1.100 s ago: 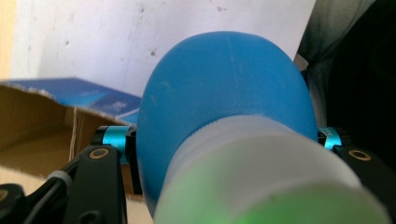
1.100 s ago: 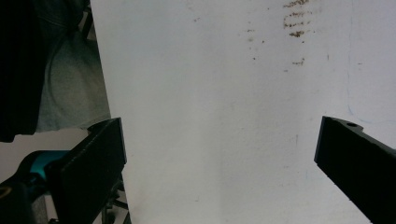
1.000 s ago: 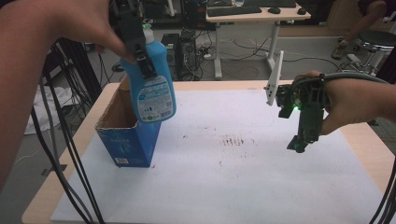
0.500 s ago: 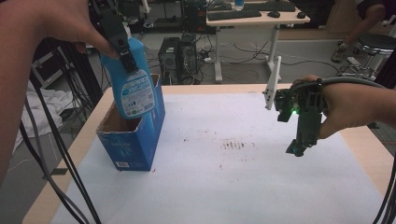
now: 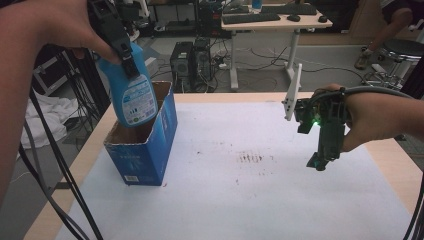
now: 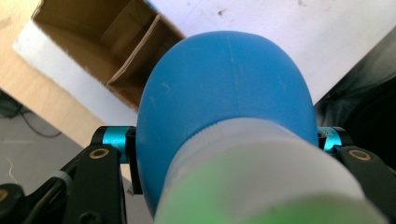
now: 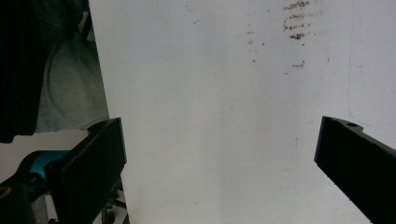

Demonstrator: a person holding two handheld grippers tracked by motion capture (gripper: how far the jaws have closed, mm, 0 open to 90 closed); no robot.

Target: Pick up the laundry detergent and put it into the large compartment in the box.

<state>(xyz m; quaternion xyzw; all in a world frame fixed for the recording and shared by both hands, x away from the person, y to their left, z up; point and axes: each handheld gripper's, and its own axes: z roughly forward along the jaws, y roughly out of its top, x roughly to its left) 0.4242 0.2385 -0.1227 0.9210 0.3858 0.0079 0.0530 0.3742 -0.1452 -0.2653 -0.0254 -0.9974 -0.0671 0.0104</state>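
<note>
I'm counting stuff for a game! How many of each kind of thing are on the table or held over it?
Blue bottle: 1
Blue cardboard box: 1
Grippers: 2, the left gripper and the right gripper
White sheet on the table: 1
Total: 5

Colours, bottle and box
Bottle (image 5: 131, 90) blue, light blue-and-white label, white neck and green cap in the left gripper view. Box (image 5: 145, 145) blue outside with white print, brown cardboard inside. Counter (image 5: 95, 142) tan wood under a white sheet (image 5: 240, 200) with brown speckled stains. Both grippers black; left gripper (image 6: 224, 154) has cyan trim, right gripper (image 5: 320, 162) a green light.
</note>
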